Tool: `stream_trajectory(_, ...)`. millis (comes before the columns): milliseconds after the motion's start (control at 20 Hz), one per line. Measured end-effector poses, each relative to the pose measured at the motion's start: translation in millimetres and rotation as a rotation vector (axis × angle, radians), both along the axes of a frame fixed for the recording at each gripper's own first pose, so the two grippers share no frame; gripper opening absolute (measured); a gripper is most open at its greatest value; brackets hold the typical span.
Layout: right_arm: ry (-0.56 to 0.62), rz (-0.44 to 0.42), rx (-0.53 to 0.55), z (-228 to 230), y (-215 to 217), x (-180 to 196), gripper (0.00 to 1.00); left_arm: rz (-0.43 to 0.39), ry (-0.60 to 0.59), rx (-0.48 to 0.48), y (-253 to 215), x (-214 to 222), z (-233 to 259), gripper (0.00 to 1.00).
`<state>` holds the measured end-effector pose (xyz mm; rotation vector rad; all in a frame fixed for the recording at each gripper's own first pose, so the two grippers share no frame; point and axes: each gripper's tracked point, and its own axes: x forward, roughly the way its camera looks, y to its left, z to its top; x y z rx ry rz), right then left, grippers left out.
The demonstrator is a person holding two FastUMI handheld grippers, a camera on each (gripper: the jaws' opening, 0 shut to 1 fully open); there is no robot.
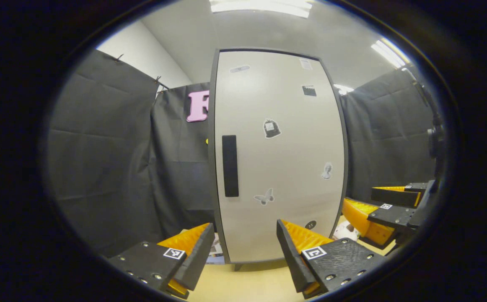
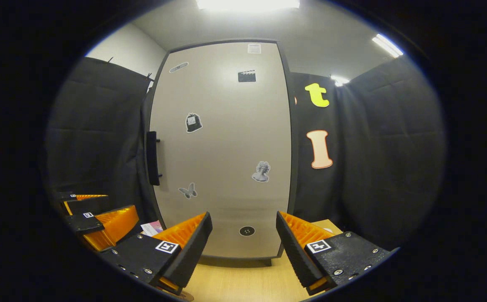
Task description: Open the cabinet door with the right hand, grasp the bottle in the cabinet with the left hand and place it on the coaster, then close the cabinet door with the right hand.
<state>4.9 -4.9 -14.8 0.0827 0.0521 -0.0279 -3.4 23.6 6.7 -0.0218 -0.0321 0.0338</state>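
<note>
We face a tall cabinet door, a smooth pale panel with rounded corners in a dark frame, closed flush against its cabinet and standing on a light wood-grain table. A slim, dark, upright bar handle sits near the door's left edge; in the right gripper view the same handle stands proud of the panel on two short posts. Small flat stickers dot the door, among them a butterfly and a clapperboard. Matte black cloth, creased in soft folds, hangs behind and to both sides. The left gripper points level at the lower door, its ribbed, wedge-shaped fingers spread wide with nothing between them. The right gripper is held the same way, fingers apart and empty, short of the panel. In the left gripper view the right gripper shows at the right edge, beside the cabinet. We cannot see the bottle or the coaster with the door closed.
</note>
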Motion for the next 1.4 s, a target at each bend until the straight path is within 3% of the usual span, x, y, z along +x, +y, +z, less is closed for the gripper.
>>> stream_trajectory(300, -0.036, 0.018, -0.027, 15.6, 9.3, 15.1, 0.95, -0.014, 0.000, -0.006, -2.9, 4.0, 1.8, 0.85)
stream_trajectory(750, -0.073, 0.088, -0.050, 50.4, 51.6, 71.1, 0.95, 0.044, 0.025, 0.019, 27.0, -51.4, -25.1, 0.85)
stream_trajectory(1050, -0.120, 0.190, -0.046, 77.2, 111.4, 93.0, 0.95, 0.087, 0.061, 0.008, 46.2, -97.0, -49.4, 0.85)
stream_trajectory(1400, -0.093, 0.290, -0.055, 73.8, 189.0, 126.4, 0.94, 0.166, 0.107, -0.002, 74.1, -135.6, -80.3, 0.86)
